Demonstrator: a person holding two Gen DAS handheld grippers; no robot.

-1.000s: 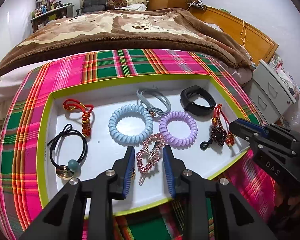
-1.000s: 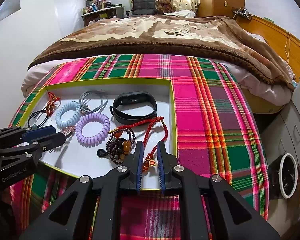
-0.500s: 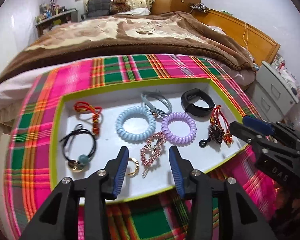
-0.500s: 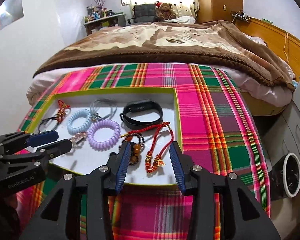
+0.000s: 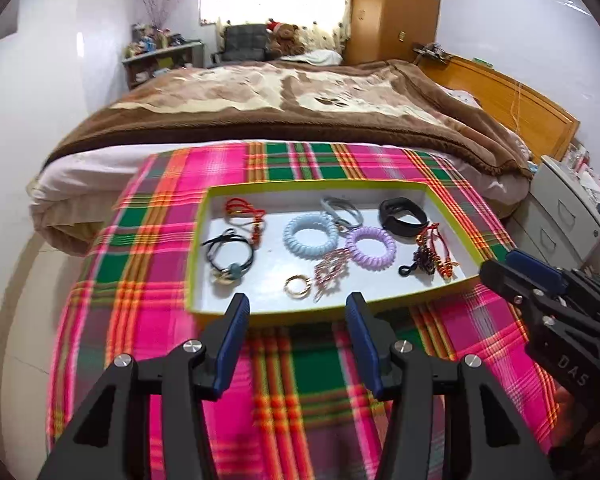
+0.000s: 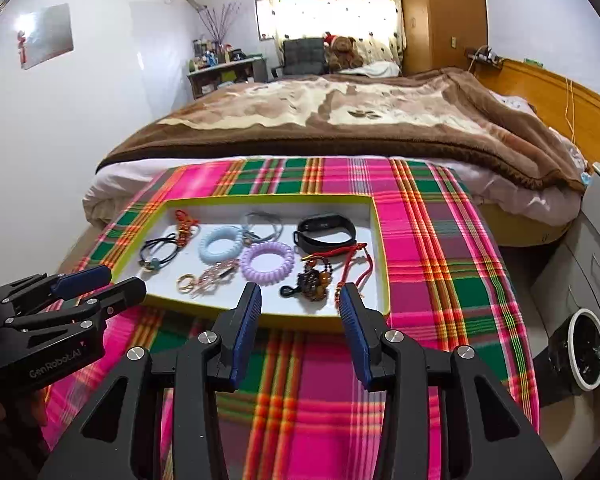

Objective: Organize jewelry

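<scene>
Both my sets of fingers hang empty over the plaid cloth on the near side of the tray point(image 5: 452, 200), with nothing between them. My left fingers point(image 5: 296, 334) are opening wider; my right fingers point(image 6: 300, 328) stand parted and released.

All the jewelry I can see already lies inside the tray. From my left fingers, the gold ring point(image 5: 297, 286) sits at twelve o'clock, nearly dead ahead just over the near rim, with the pink beaded clip point(image 5: 332, 270) touching it at about one o'clock, its long axis running away from me toward one.

From my right fingers, the dark bead bracelet point(image 6: 314, 280) lies at twelve, and the red cord point(image 6: 352, 268) at one.

I judge the left nearer the ring and clip, the right nearer the cord.
</scene>
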